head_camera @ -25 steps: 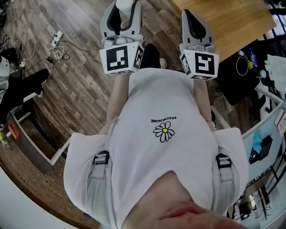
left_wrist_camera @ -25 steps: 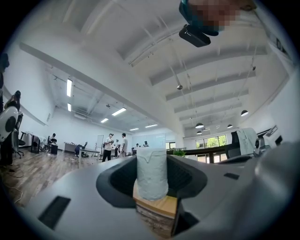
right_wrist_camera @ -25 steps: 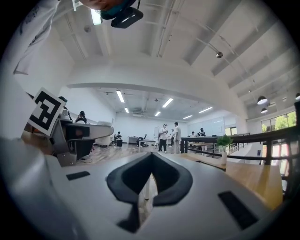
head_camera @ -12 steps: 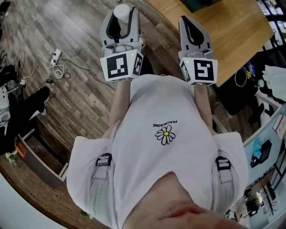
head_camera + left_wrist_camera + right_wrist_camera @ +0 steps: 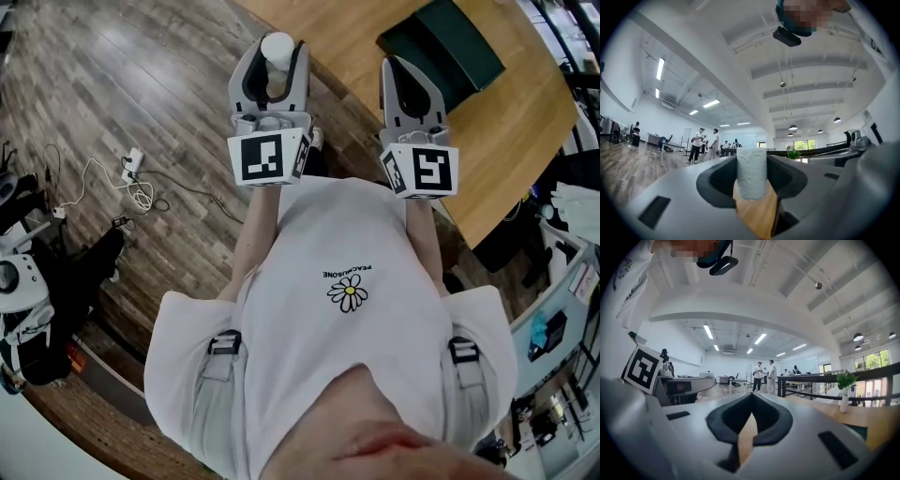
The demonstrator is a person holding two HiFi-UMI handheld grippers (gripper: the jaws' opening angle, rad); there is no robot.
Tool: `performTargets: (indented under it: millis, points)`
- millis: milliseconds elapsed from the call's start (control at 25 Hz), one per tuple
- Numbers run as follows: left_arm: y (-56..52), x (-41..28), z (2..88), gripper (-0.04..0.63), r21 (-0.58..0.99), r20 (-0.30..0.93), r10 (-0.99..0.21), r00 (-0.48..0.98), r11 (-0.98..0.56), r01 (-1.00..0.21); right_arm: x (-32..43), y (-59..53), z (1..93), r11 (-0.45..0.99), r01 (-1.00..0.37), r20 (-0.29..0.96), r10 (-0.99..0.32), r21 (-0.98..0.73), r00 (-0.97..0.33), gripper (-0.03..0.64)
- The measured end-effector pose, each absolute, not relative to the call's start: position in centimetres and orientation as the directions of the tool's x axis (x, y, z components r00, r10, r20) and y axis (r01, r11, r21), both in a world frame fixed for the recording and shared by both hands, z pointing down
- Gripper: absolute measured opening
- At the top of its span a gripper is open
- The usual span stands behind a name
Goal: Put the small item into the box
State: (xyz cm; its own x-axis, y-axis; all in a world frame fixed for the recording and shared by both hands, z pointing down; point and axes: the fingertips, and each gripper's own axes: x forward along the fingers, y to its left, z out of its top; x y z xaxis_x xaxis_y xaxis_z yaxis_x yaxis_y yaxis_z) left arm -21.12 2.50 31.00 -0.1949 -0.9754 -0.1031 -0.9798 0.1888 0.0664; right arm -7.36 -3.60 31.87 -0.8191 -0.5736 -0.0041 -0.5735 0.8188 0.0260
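The left gripper [image 5: 277, 67] is clamped on the small item [image 5: 751, 172], a white cylinder standing upright between its jaws with its top above them. The right gripper [image 5: 751, 404], at its three o'clock, has its jaws closed tip to tip with nothing between them. In the head view, the dark green box [image 5: 448, 47] lies at one o'clock from the right gripper, on the wooden table [image 5: 525, 103].

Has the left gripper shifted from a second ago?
Yes. The left gripper, shut on the white cylinder, has moved forward toward the wooden table: its tip was over floor, now it reaches the table's edge.
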Motion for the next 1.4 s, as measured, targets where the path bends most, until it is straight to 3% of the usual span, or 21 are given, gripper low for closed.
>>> performTargets:
  millis: [320, 800, 1120, 1400]
  points:
    - [-2.3, -28.2, 30.3, 0.196, 0.107, -0.103, -0.978, -0.181, 0.17, -0.98, -13.2, -7.9, 32.5, 0.8, -0.599, 0.043, -0.598, -0.011, -0.8, 0.006]
    - [-5.3, -28.8, 30.4, 0.196, 0.08, -0.107, -0.983, -0.152, 0.144, -0.986, -15.1, -11.7, 33.0, 0.8, -0.6, 0.039, -0.599, -0.012, -0.8, 0.006]
    - [-10.6, -21.6, 27.8, 0.196, -0.094, -0.119, -0.987, 0.104, -0.093, -0.991, -7.8, -13.9, 32.2, 0.673, -0.736, 0.021, -0.737, -0.074, -0.676, 0.006]
    - [-16.3, -12.6, 26.4, 0.195, -0.383, -0.043, -0.946, 0.321, -0.281, -0.88, 1.9, -14.3, 33.8, 0.497, -0.865, 0.052, -0.864, -0.073, -0.501, 0.006]
